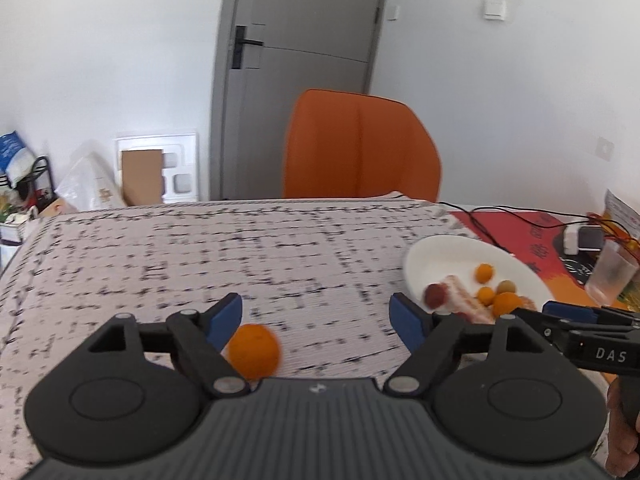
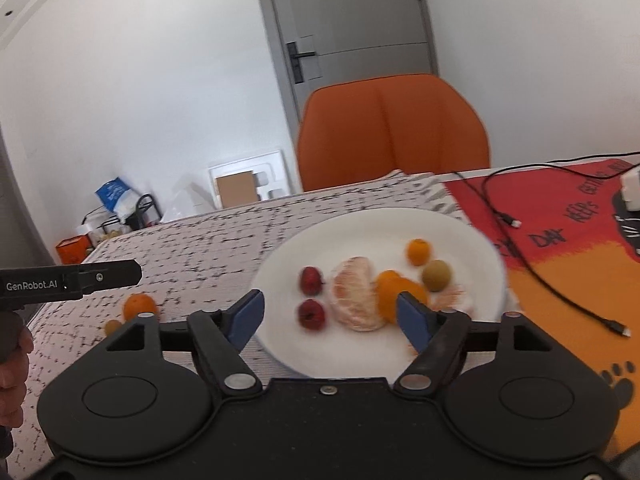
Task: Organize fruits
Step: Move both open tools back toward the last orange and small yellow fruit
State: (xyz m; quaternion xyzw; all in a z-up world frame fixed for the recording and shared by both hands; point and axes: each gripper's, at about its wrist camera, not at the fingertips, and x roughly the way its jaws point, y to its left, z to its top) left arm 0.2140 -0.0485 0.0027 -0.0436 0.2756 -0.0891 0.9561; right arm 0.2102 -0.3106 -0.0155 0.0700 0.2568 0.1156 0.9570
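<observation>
My left gripper (image 1: 316,312) stands open above the patterned tablecloth (image 1: 200,248). A whole orange (image 1: 253,352) lies on the cloth just inside its left finger, and no pad presses on it. My right gripper (image 2: 330,308) is open over the near edge of a white plate (image 2: 360,232). On the plate are a peeled mandarin (image 2: 356,300), two red fruits (image 2: 311,280), orange pieces (image 2: 394,294), a small kumquat (image 2: 419,251) and a greenish fruit (image 2: 437,275). In the right wrist view the same orange (image 2: 139,306) and a small tan fruit (image 2: 113,326) lie left of the plate.
An orange chair (image 1: 360,144) stands behind the table's far edge. Right of the plate lie a red and orange mat (image 2: 568,248) with a black cable (image 2: 532,272), and a clear cup (image 1: 610,276) stands beyond. Boxes and bags sit on the floor at the far left.
</observation>
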